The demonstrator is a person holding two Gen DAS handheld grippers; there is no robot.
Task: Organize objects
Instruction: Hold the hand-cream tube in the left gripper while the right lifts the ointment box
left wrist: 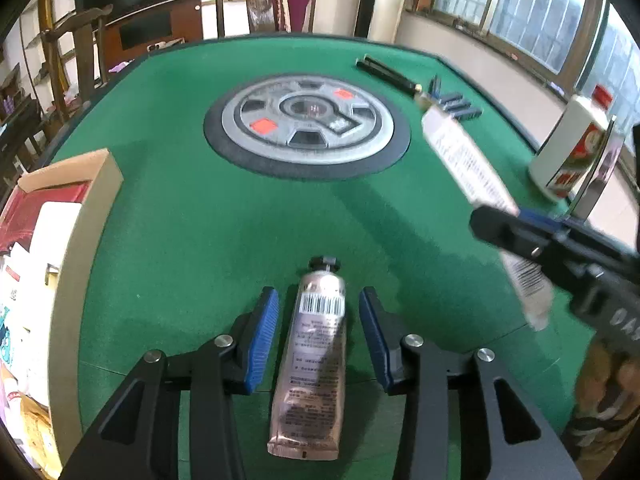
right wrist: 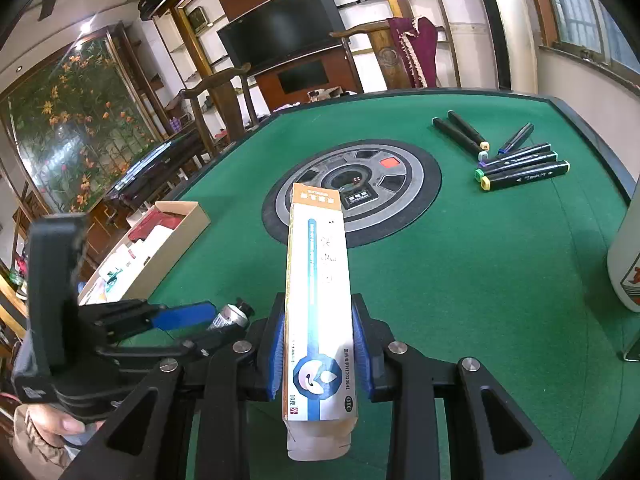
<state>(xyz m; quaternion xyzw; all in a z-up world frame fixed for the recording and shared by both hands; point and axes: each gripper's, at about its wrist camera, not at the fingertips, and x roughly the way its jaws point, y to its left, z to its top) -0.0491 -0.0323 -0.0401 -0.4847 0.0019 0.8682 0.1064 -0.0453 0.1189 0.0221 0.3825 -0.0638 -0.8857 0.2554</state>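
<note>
The left tongs (left wrist: 319, 326) stand apart around a tube (left wrist: 314, 356) lying on the green surface (left wrist: 240, 220), while the right tongs (right wrist: 319, 348) are clamped on a carton (right wrist: 318, 300).

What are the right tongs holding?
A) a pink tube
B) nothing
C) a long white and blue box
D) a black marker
C: in the right wrist view the right tongs are shut on the long white and blue box, their blue pads pressed against both its sides, while the markers lie far off on the green table.
</note>
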